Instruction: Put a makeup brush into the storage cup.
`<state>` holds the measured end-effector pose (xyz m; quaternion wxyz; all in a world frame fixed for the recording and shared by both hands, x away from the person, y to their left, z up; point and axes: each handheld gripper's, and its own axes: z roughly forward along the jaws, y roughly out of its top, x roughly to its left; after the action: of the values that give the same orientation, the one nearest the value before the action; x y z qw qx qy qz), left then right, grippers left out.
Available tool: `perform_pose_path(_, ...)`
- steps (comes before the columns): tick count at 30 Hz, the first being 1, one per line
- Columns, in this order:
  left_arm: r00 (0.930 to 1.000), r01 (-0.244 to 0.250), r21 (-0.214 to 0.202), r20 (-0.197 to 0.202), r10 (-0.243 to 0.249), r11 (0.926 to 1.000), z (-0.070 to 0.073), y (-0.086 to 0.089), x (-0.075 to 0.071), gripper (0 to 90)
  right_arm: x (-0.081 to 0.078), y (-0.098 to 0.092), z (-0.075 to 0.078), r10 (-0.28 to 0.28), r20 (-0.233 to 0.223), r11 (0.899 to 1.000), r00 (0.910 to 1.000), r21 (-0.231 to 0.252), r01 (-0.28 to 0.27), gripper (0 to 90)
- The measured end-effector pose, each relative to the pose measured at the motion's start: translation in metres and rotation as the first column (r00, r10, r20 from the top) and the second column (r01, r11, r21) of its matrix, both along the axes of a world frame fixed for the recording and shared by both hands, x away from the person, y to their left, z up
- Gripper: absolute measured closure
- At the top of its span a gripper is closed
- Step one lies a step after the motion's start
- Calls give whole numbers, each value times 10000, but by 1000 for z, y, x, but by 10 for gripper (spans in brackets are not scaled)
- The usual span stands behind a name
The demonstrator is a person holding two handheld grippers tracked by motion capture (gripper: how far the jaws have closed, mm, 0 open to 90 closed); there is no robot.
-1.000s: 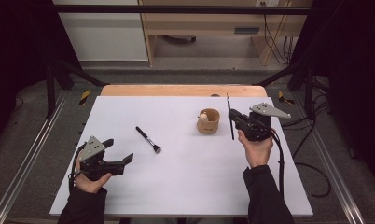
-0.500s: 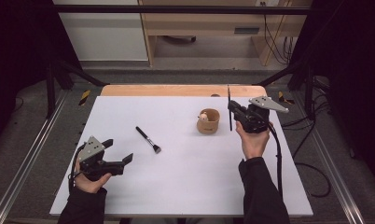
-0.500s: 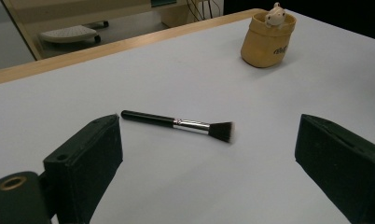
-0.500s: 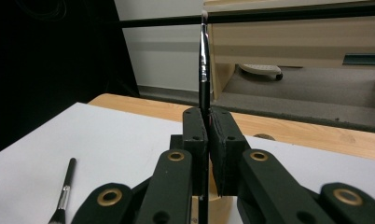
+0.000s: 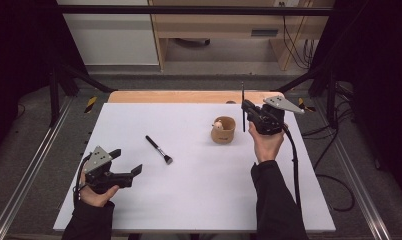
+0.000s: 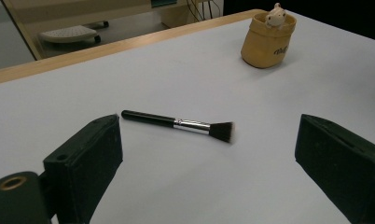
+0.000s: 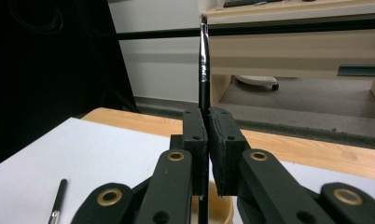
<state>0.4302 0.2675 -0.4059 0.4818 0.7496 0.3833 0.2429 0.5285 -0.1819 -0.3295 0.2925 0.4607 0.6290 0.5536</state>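
At the near left of the white table (image 5: 199, 200), the left gripper (image 5: 126, 169) is held low in a hand, its jaws spread wide with nothing between them. In the left gripper view those jaws frame a black-handled brush (image 6: 181, 125) lying flat on the bare table ahead, bristles toward the right of that view and a silver ferrule behind them; it touches nothing else. In the high view this brush (image 5: 159, 149) lies left of centre, well apart from both grippers. Farther right, a small tan cup (image 5: 223, 130) stands upright near the far edge with a pale figure poking out of its top; the left gripper view shows dark lettering on its side. Just right of the cup, the right gripper (image 5: 244, 109) is raised above the table, jaws clamped on a thin dark stick (image 5: 242, 107) that stands upright. The right gripper view shows this stick (image 7: 203, 60) rising from between the closed jaws, with the cup's rim directly below them. A wooden strip (image 5: 184, 96) borders the table's far side.
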Motion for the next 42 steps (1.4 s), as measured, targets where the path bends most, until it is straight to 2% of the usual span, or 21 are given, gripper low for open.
perform_pose_path(13,10000,13,-17,36,-13,10000,0,0,0,70,19,8,-3,-67,33,9999,10000,78,66,857)
perform_pose_path(22,10000,10,-83,95,-9,10000,1,1,-1,72,26,13,-6,-172,174,9998,9997,47,171,857)
perform_pose_path(42,9999,-9,-147,135,11,9999,1,1,-1,71,48,20,-26,-327,41,9995,9995,-33,327,857)
